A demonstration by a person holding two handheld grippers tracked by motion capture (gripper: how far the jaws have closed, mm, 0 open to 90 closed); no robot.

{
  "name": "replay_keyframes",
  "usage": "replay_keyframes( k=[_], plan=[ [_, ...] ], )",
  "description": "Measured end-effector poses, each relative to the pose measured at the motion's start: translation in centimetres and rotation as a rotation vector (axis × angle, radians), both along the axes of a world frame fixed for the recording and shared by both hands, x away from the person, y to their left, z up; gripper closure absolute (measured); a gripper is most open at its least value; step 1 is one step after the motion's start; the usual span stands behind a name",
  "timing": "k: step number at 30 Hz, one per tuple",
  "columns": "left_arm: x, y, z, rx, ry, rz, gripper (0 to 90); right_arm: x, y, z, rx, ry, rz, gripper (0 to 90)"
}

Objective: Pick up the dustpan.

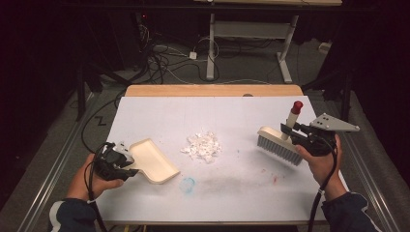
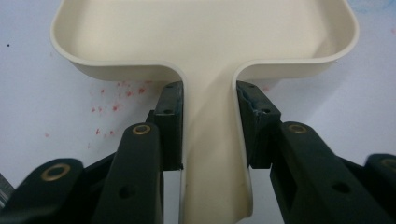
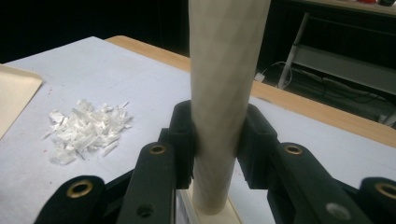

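High view looks down on the table (image 1: 145,193); both tool views sit close above it, facing inward.

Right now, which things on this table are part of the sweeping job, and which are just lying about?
In the job:
- dustpan, handle clamped in the left gripper
- brush, handle clamped in the right gripper
- pile of white paper scraps between them

Just there:
- blue smudge and red specks on the white table cover
- cables on the floor behind

In the left gripper view, the dustpan (image 2: 205,42) is running off the top edge, its front lip cut away. In the right gripper view, the brush handle (image 3: 224,93) is leaving the top, and the jaws are hiding the bristles.
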State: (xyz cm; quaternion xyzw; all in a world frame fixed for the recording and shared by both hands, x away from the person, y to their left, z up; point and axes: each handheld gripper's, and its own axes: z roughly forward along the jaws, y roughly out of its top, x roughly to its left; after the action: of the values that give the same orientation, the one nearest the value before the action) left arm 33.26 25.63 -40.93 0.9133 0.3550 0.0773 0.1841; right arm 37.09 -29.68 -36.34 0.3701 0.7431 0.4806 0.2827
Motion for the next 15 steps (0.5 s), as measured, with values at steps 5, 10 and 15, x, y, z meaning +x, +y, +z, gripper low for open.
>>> replay_keyframes(
  k=[5, 10, 15],
  plan=[
    [0.3, -0.6, 0.0, 0.007, 0.006, -0.022, 63.2, 1.0, -0.1, -0.3, 0.019, 0.011, -0.02, 71.2],
    [0.6, -1.0, -0.1, 0.006, 0.009, -0.035, 63.2, 1.3, 0.4, -0.1, 0.002, 0.0, -0.019, 71.2],
    [0.6, -1.6, -0.1, 0.013, 0.012, -0.053, 63.1, 1.4, 0.8, 0.3, 0.018, -0.013, -0.03, 71.2]
  ],
)
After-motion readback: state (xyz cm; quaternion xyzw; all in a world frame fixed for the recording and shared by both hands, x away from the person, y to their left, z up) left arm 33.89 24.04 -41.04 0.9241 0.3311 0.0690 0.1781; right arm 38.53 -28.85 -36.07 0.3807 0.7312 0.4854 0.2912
